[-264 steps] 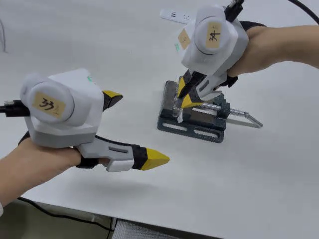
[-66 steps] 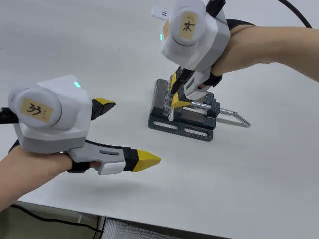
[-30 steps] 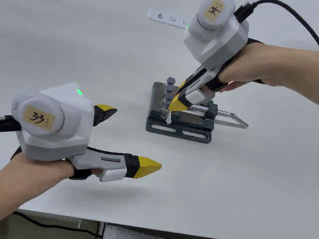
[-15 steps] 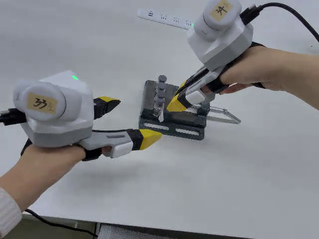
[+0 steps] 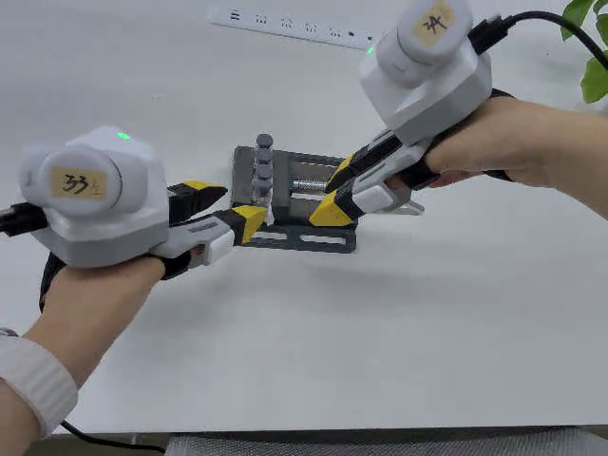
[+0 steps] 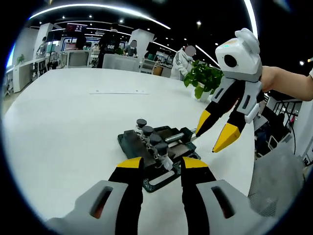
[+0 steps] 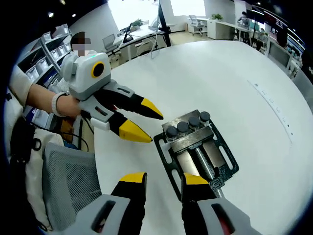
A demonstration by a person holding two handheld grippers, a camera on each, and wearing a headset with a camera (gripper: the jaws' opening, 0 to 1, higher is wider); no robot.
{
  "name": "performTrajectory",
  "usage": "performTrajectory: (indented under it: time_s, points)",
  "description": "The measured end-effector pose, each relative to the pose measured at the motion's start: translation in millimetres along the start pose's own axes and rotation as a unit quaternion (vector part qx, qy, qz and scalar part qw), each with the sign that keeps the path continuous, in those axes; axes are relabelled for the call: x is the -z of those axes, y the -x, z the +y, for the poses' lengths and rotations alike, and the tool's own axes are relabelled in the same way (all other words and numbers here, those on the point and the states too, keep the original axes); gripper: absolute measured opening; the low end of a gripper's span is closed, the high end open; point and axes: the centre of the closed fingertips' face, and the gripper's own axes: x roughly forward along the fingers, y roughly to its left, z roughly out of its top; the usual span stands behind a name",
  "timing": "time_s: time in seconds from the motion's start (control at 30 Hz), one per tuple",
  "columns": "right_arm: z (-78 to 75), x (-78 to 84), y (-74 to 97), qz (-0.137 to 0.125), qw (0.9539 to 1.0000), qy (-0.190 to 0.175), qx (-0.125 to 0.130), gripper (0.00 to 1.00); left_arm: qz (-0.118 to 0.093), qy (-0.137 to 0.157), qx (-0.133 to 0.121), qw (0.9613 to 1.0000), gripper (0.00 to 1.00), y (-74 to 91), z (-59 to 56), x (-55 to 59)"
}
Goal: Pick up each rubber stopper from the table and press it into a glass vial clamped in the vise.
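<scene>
A dark metal vise (image 5: 306, 237) sits mid-table with several glass vials (image 5: 261, 182) clamped in a row, each capped by a grey rubber stopper (image 5: 264, 142). My left gripper (image 5: 230, 205) is open and empty, its tips just left of the vials. In the left gripper view the vials (image 6: 155, 143) stand between and beyond my jaws. My right gripper (image 5: 329, 198) is open and empty, hovering over the vise's right half by the screw. The right gripper view looks down on the vise (image 7: 167, 154), the stoppers (image 7: 183, 126) and the left gripper (image 7: 149, 126).
A white power strip (image 5: 285, 23) lies at the table's far edge. Green plant leaves (image 5: 593, 59) show at the far right. The near table edge runs along the bottom of the head view. A grey mesh chair (image 7: 66, 183) stands beside the table.
My right gripper has let go of the vials and drawn back to the right, open. My left gripper has moved right, up to the vise's left end.
</scene>
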Motion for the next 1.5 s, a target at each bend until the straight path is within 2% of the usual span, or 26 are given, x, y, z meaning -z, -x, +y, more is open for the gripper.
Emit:
performTrajectory:
  time_s: [0.2,0.33,0.57,1.2,1.33,1.5]
  points:
    - [5.8,13.0,8.3,-0.006,0.9999,-0.008,0.0,0.24,-0.003,-0.001,-0.009,1.0,0.17,-7.6,0.9,-4.7]
    - [8.0,17.6,12.9,-0.016,0.9997,-0.017,0.001,0.24,0.001,0.002,-0.017,0.9999,0.15,-11.1,2.7,-3.6]
    - [8.9,25.5,16.0,-0.018,0.9995,-0.023,0.004,0.24,0.002,0.001,-0.021,0.9998,0.1,-15.8,2.4,-4.5]
    - [10.4,31.2,11.0,-0.015,0.9996,-0.022,0.001,0.23,0.006,-0.005,-0.03,0.9995,0.07,-18.7,3.0,-0.7]
    - [12.9,33.3,9.2,-0.012,0.9997,-0.02,-0.001,0.23,0.007,-0.007,-0.027,0.9996,0.05,-18.5,-0.4,-1.6]
    - [14.3,34.1,8.3,-0.011,0.9998,-0.019,-0.003,0.23,0.008,0.003,-0.024,0.9997,0.05,-17.9,1.1,-1.4]
